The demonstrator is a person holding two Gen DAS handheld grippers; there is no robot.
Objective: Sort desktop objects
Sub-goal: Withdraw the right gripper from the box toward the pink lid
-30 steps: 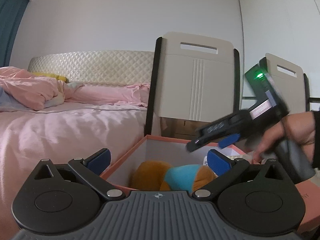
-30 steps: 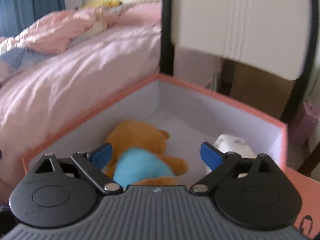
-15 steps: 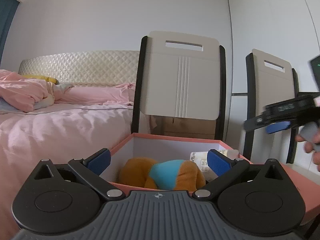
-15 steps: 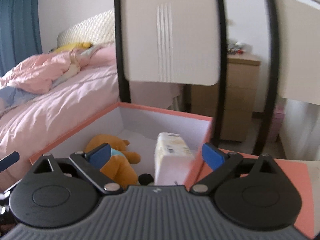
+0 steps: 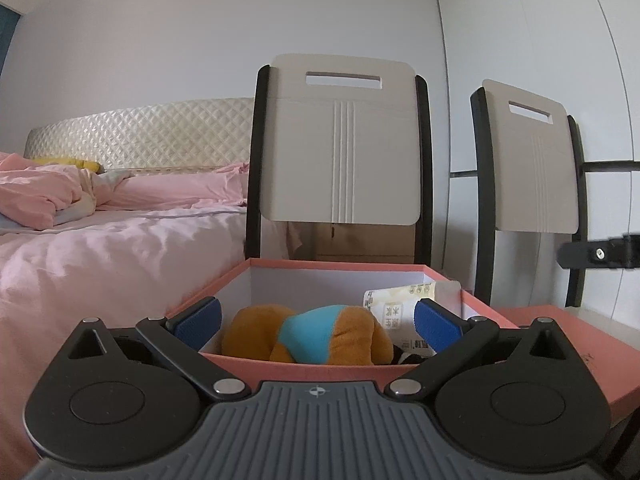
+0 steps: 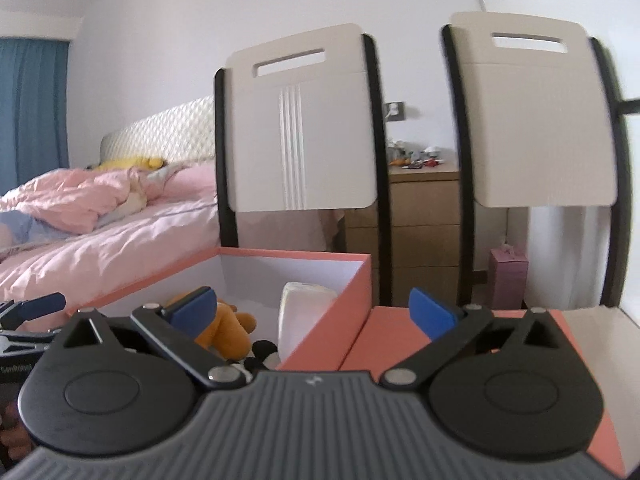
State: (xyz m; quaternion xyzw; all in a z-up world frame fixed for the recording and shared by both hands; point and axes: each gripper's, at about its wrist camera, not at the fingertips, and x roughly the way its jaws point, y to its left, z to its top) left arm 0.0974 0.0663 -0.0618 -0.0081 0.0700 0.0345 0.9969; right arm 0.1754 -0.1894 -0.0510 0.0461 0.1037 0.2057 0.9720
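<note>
Empty, jaws spread and just opening wider, the right gripper [image 6: 316, 314] hangs before the pink box [image 6: 344, 304]; inside, the plush bear [image 6: 224, 330] lies lengthwise across it.

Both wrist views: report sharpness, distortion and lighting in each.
Left wrist view: sharp, even daylight; fisheye bends the wardrobe seams; the orange plush bear in a blue shirt reads clearly in the salmon-pink cardboard box. Right wrist view: motion-blurred, chair edges smeared, window glare washing out the right.
</note>
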